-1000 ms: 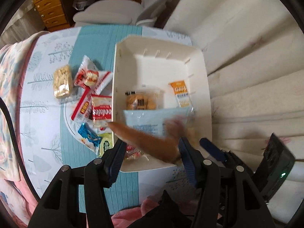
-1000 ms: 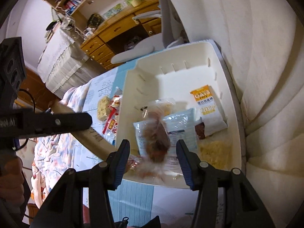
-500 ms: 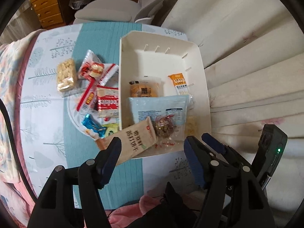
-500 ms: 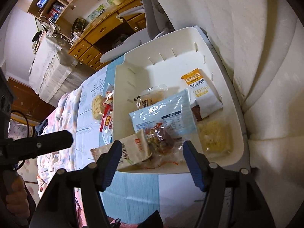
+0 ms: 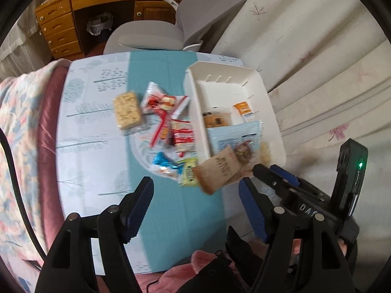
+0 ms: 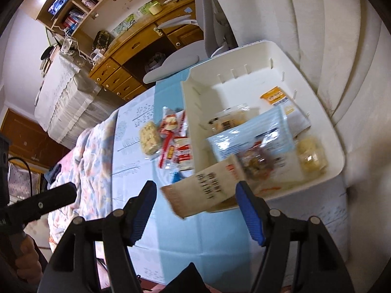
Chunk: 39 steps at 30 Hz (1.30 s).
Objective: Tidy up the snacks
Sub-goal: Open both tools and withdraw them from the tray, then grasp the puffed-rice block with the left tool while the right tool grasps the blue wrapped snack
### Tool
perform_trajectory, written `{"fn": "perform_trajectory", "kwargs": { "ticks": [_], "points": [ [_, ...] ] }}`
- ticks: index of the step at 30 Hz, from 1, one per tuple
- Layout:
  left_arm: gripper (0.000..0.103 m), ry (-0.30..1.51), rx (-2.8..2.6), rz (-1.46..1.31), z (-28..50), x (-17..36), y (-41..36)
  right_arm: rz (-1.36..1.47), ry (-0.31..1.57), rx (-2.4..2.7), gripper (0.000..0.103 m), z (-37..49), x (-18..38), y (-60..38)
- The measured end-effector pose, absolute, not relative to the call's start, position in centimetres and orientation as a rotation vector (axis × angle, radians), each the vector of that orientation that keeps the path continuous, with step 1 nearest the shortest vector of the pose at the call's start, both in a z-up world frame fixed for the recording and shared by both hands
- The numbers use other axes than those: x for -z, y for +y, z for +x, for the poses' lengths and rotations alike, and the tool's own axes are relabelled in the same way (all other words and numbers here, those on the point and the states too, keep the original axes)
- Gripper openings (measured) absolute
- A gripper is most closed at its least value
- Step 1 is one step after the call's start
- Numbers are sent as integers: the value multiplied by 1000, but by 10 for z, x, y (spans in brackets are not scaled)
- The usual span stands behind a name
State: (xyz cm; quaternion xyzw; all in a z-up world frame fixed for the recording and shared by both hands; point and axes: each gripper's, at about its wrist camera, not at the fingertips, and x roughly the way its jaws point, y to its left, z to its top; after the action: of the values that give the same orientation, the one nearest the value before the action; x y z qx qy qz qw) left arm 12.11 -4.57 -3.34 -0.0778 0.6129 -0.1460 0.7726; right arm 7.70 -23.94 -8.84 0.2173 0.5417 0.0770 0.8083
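A white bin (image 5: 190,92) (image 6: 188,122) stands on the blue table runner and holds several snack packets: a pale blue pack (image 5: 234,136) (image 6: 249,134), a clear nut pack (image 5: 244,152) (image 6: 256,163) and an orange oat pack (image 5: 243,109) (image 6: 276,97). A brown packet (image 5: 217,171) (image 6: 205,193) leans over the bin's near rim. My left gripper (image 5: 195,184) hovers above the runner, left of the bin's near corner; its jaws are opening with nothing between them. My right gripper (image 6: 194,185) hangs open and empty before the bin.
Loose snacks lie left of the bin: a rice cracker block (image 5: 127,112), red packets (image 5: 183,134), a blue wrapper (image 5: 163,162) and a green one (image 5: 189,174). A grey chair (image 5: 146,39) and a wooden desk (image 5: 61,31) stand beyond the table. Cream cushions (image 5: 317,73) flank the right.
Both grippers let go, widened and drew back and up from the bin. The brown packet and the nut pack now rest at the bin's near end. The left view has swung left.
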Motion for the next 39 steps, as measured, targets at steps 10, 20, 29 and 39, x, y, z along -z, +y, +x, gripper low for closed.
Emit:
{"fn": "perform_trajectory", "kwargs": {
  "ticks": [10,20,29,39],
  "points": [
    [72,1350,370,-76,112,44,38,580,1168,-104,68,54,101,-170],
    [72,1408,392,-10,121,72,85,738,1208,-27,80,40,123,-136],
    [77,1427,413,7,154,103,88,808,1237,51,80,32,150,-137],
    [81,1451,392,-19,217,143,64,895,1216,156,80,35,192,-149]
  ]
}}
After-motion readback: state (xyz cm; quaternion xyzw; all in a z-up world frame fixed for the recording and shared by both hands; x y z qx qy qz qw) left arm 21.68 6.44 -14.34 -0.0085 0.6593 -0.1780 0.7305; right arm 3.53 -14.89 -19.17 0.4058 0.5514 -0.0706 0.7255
